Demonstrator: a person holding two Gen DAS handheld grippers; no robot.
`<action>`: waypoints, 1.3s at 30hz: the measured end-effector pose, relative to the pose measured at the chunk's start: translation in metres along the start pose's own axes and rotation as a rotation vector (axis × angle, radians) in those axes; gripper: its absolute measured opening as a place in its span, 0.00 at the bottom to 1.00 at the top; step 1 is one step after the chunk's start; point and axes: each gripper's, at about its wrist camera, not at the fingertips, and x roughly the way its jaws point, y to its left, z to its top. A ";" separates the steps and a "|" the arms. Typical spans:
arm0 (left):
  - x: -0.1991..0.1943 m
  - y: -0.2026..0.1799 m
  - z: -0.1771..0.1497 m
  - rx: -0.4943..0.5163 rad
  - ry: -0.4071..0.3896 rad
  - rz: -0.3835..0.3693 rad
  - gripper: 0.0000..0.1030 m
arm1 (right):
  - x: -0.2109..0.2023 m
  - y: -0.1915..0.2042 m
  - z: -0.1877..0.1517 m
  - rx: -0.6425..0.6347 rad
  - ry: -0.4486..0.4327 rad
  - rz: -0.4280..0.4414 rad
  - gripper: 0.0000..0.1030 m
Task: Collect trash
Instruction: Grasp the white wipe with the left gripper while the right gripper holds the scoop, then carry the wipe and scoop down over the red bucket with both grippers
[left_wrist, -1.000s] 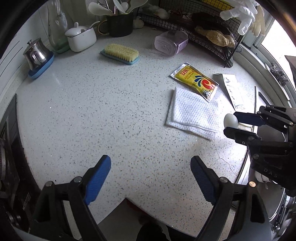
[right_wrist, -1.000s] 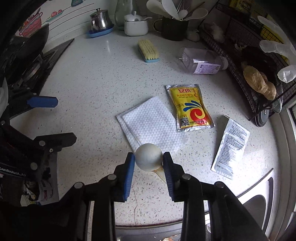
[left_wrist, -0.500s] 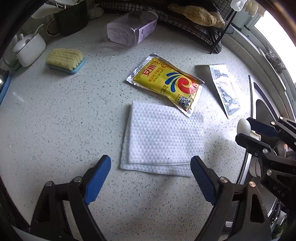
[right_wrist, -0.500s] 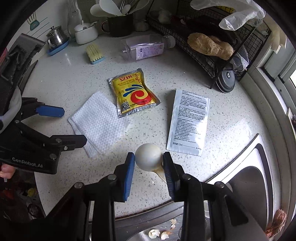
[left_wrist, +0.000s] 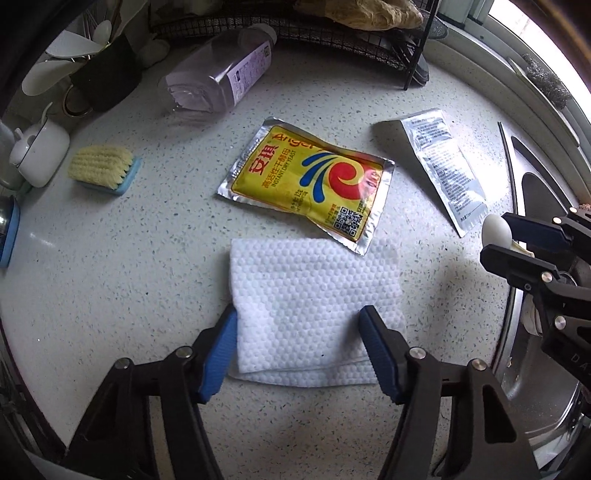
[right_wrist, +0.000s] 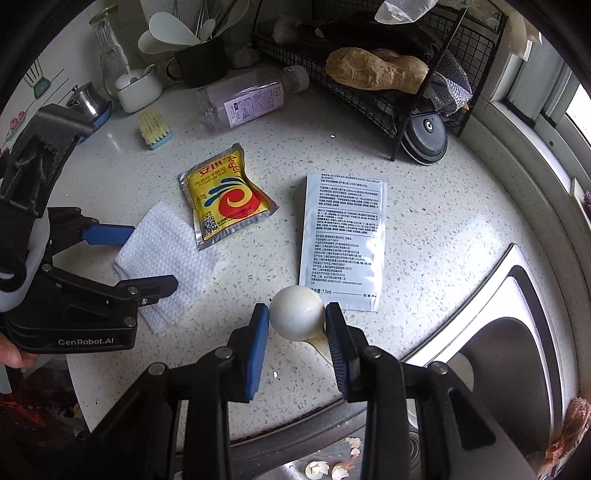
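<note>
A folded white wipe (left_wrist: 314, 295) lies flat on the speckled counter (left_wrist: 129, 258). My left gripper (left_wrist: 297, 332) points down over its near part. The jaws are closing, with the wipe between them; the left fingertip is at the wipe's left edge and the wipe is not bunched. Beyond the wipe lie a yellow yeast packet (left_wrist: 306, 184), a silver sachet (left_wrist: 443, 166) and a clear plastic bottle (left_wrist: 221, 74) on its side. My right gripper (right_wrist: 297, 314) is shut on a white eggshell (right_wrist: 295, 308) that drips, near the counter's edge by the sink. The left gripper (right_wrist: 153, 258) shows at the left of that view.
A steel sink (right_wrist: 498, 369) with eggshell bits (right_wrist: 332, 469) lies at the lower right. A black wire rack (right_wrist: 369, 92) stands at the back. A scrub brush (left_wrist: 103, 166), a white lidded pot (left_wrist: 37, 151) and a utensil holder (right_wrist: 199, 62) stand at the back left.
The left gripper has moved over the wipe and its jaws have narrowed around it. The right gripper has carried the eggshell sideways to the sink's edge.
</note>
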 end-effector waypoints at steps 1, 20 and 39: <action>-0.002 -0.003 -0.001 0.006 -0.010 -0.005 0.43 | -0.001 0.000 -0.001 0.006 -0.001 0.000 0.29; -0.072 0.051 -0.114 -0.200 -0.109 -0.088 0.09 | -0.029 0.098 -0.019 -0.127 -0.043 0.048 0.29; -0.160 0.089 -0.256 -0.244 -0.261 -0.009 0.09 | -0.073 0.214 -0.090 -0.204 -0.098 0.096 0.29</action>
